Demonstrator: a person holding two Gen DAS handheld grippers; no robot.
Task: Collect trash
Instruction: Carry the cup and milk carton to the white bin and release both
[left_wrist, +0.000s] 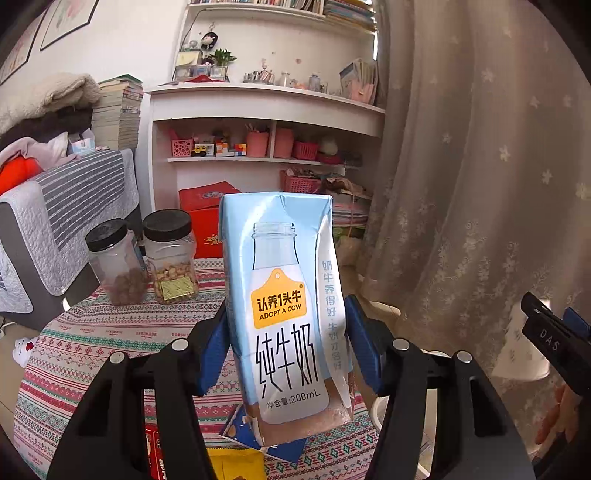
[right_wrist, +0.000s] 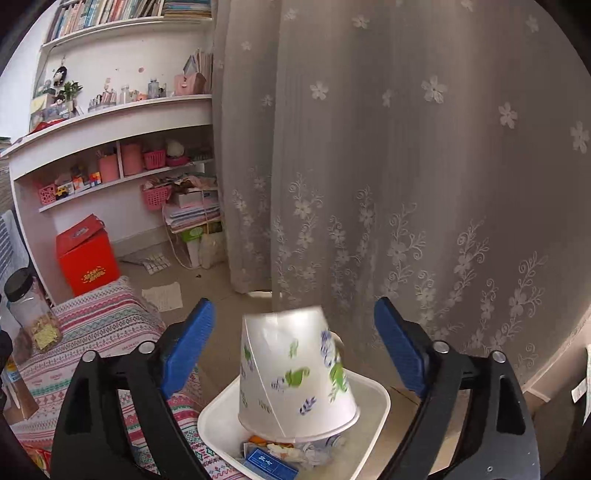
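A milk carton (left_wrist: 284, 314) is held upright above the table (left_wrist: 85, 354), two jars (left_wrist: 147, 258) behind it; an inverted paper cup (right_wrist: 295, 373) is poised over the bin (right_wrist: 373, 398).

Both wrist views face the shelf (left_wrist: 266, 107), apparently close.

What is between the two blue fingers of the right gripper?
In the right wrist view, an upside-down paper cup lies between the open right gripper's fingers, touching neither, above the white bin.
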